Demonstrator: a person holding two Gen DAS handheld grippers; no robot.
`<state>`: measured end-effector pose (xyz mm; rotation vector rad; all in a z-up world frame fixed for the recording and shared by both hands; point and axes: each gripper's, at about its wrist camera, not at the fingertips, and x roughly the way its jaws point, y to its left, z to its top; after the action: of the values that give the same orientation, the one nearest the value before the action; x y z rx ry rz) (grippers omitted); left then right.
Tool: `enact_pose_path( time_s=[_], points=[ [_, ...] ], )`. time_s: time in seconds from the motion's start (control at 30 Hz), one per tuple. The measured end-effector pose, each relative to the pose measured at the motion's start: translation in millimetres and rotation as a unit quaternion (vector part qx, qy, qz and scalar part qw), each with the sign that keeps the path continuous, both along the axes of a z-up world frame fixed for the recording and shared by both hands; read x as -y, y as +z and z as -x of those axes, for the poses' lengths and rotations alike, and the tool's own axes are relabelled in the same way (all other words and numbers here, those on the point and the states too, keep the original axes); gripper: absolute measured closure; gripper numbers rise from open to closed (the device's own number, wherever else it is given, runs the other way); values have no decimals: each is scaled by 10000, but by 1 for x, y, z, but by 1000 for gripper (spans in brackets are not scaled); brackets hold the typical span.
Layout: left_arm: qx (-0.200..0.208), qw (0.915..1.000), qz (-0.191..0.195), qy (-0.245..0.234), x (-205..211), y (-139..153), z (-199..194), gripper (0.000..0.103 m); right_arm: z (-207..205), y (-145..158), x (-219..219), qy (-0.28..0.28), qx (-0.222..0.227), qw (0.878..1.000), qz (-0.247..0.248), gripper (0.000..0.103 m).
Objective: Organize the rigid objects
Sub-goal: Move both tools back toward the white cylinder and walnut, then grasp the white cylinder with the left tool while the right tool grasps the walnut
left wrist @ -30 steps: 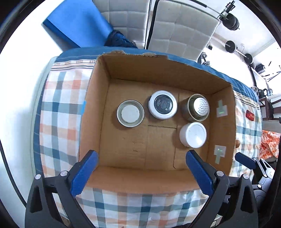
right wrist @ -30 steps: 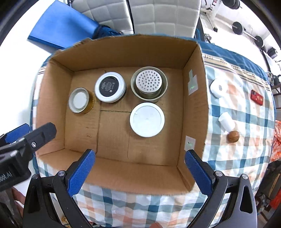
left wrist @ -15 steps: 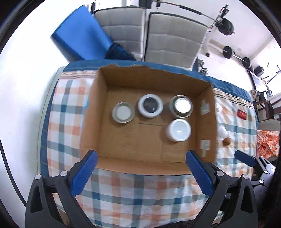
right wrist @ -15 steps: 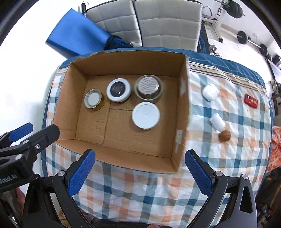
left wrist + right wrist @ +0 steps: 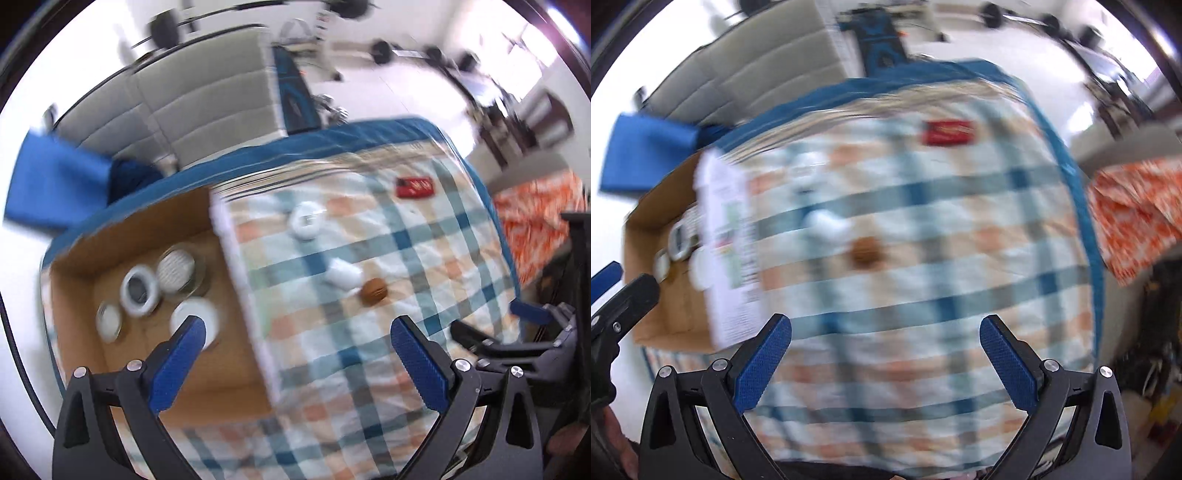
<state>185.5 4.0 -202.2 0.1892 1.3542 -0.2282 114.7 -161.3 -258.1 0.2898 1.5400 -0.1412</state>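
A cardboard box sits on the left of the checked tablecloth and holds several round jars and lids, among them a white lid and a perforated metal tin. On the cloth to its right lie a white round case, a small white bottle, a brown walnut and a red flat packet. My left gripper is open and empty, high above the box's right wall. My right gripper is open and empty above the cloth; the walnut and packet show blurred there.
Grey padded chairs and a blue mat stand behind the table. An orange patterned cloth lies to the right. Gym weights stand on the floor at the back. The right gripper's body shows at the left wrist view's right edge.
Both grippers have risen away from the box and swung right, so the loose things on the cloth now lie ahead of them. Both stay open. The views are motion-blurred.
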Motion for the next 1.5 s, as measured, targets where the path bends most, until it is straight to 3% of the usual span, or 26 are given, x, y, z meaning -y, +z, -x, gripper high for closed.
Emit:
enact_pose_path(
  time_s=[0.1,0.2,0.4,0.53,0.63,0.93,1.07,1.13,1.3,1.5],
  points=[
    [-260,9991,-153,-287,35,-36,-25,5,-2,-20,36,-245,-138,9996,-25,0],
    [-749,9964,-227,-311,49,-77,-46,20,-6,-43,58,-395,-220,9989,-156,0],
    [-1383,9878,-616,-355,64,-150,-66,21,-22,-87,59,-579,-279,9961,-600,0],
    [-1599,9833,-779,-377,66,-179,-68,23,-32,-109,46,-537,-285,9947,-832,1],
    [-1809,9798,-800,-285,61,-197,-69,61,-40,-121,34,-430,-305,9938,-982,7],
    [-1657,9842,-590,224,37,-197,-64,62,-50,-144,11,-501,-322,9884,-1400,30],
    [-1531,9862,-512,370,28,-193,-59,62,-49,-143,-2,-177,-33,9921,-1243,31],
    [-1381,9874,-687,367,26,-190,-56,62,-46,-145,-12,35,9,9930,-1183,31],
    [-1144,9879,-1032,191,31,-187,-44,62,-45,-151,-34,160,87,9916,-1280,31],
    [-1084,9874,-1131,240,34,-185,-43,63,-53,-160,-57,108,106,9924,-1221,30]
  ],
)
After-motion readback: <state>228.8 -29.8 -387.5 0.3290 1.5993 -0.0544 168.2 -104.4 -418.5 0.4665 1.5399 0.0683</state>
